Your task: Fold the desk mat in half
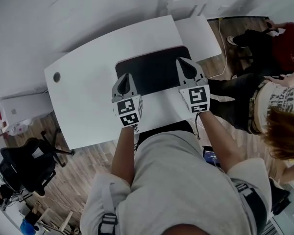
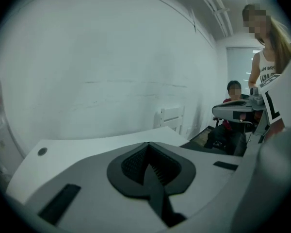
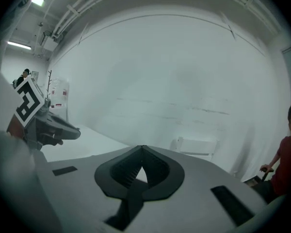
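The desk mat (image 1: 154, 71) is a dark, near-black rectangle with rounded corners. It's lying flat on the white table (image 1: 88, 99), around the middle, long sides running left to right, near edge set back from the table's front.

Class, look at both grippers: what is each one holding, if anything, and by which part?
Nothing. The left gripper and right gripper are both shut empty, above the desk mat lying flat.
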A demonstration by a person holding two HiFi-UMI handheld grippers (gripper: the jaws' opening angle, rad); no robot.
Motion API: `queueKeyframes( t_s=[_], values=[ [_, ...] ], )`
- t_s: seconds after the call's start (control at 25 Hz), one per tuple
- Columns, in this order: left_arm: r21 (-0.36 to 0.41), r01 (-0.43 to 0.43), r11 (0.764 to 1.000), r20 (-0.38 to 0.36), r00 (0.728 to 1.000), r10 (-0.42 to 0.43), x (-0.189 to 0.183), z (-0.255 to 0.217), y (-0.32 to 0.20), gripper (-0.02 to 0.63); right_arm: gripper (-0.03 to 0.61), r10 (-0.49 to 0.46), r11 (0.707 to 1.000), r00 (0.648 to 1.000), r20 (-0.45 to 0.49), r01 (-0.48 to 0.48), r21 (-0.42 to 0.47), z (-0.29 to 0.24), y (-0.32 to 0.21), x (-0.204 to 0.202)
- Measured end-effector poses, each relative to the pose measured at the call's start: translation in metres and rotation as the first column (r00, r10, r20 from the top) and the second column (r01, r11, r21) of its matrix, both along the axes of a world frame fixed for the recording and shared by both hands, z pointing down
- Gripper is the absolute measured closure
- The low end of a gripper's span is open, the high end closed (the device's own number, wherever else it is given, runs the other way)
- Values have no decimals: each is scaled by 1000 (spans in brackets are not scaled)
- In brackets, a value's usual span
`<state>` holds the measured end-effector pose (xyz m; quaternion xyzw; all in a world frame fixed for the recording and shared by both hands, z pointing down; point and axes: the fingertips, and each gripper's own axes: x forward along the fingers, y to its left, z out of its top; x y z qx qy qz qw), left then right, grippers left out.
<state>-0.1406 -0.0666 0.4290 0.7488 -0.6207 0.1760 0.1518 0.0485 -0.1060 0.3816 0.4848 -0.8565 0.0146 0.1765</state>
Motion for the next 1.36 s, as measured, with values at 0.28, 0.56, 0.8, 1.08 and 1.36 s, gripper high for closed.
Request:
queueKeyframes(
  t_s=[0.28, 0.56, 0.8, 1.08, 1.36],
  values=[
    [83, -46, 995, -21, 999, 48, 22, -33, 26, 603, 538, 3, 997, 998, 55, -8, 75, -34, 33, -8],
    [163, -95, 982, -50, 993, 105, 52, -68, 50, 603, 538, 18, 992, 997, 72, -26, 122, -63, 67, -7],
    [186, -134, 973, -46, 988, 145, 66, -77, 58, 603, 538, 18, 989, 997, 81, -30, 143, -74, 79, -6],
    [207, -155, 966, -36, 986, 165, 68, -87, 55, 603, 539, 20, 987, 996, 83, -33, 158, -84, 79, -13],
    [219, -165, 962, -50, 982, 180, 70, -94, 57, 603, 540, 21, 989, 997, 78, -32, 147, -86, 82, -17]
  ],
)
